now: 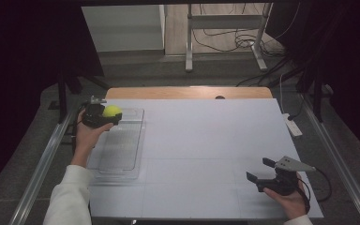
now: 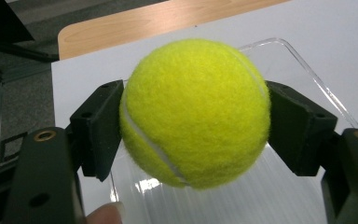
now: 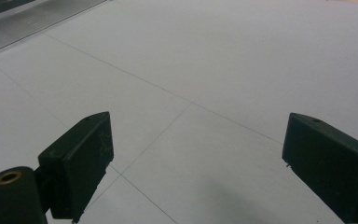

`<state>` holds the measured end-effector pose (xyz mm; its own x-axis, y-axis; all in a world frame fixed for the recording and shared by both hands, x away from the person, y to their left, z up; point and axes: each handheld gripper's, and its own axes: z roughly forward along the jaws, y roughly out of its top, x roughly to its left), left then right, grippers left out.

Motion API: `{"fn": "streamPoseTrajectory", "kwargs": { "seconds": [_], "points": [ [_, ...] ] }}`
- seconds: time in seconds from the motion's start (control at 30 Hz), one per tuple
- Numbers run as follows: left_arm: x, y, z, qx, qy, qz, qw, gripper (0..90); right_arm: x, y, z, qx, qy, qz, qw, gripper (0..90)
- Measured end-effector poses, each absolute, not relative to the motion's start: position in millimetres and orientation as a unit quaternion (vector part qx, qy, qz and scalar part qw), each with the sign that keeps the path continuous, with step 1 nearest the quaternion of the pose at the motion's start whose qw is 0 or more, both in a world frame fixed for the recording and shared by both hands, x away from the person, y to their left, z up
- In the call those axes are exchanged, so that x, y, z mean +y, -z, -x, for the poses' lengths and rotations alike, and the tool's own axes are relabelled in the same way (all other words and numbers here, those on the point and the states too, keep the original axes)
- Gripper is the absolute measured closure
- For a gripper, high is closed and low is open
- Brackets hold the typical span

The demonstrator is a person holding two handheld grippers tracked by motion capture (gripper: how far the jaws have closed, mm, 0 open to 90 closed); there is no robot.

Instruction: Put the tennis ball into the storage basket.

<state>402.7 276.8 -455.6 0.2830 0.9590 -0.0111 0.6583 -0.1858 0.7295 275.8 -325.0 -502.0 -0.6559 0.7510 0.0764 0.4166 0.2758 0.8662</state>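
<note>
No brand or writing could be read on the one yellow tennis ball, which was clamped between the two fingers of the left gripper at the upper left of the high view, above the far end of the one clear plastic tray. The tray's far corners were hard to make out against the white desk. At the lower right of that view, the right gripper held its two fingers wide apart over bare desk, with nothing between them.

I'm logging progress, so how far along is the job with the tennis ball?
Done: the left claw has gripped the fuzzy yellow tennis ball. In hand: it holds the ball above the clear plastic tray. Left: probably setting it down. The right claw rests open, apart.
</note>
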Motion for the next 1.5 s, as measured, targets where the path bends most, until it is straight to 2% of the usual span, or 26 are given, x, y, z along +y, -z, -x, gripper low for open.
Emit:
{"fn": "streamPoseTrajectory", "kwargs": {
  "seconds": [1.5],
  "points": [
    [267.1, 477.8, -419.9, 0.556, -0.197, -0.769, 0.247, 26.3, -325.8, 502.7, -276.4, 0.778, -0.472, -0.376, 0.176, 9.2]
  ]
}}
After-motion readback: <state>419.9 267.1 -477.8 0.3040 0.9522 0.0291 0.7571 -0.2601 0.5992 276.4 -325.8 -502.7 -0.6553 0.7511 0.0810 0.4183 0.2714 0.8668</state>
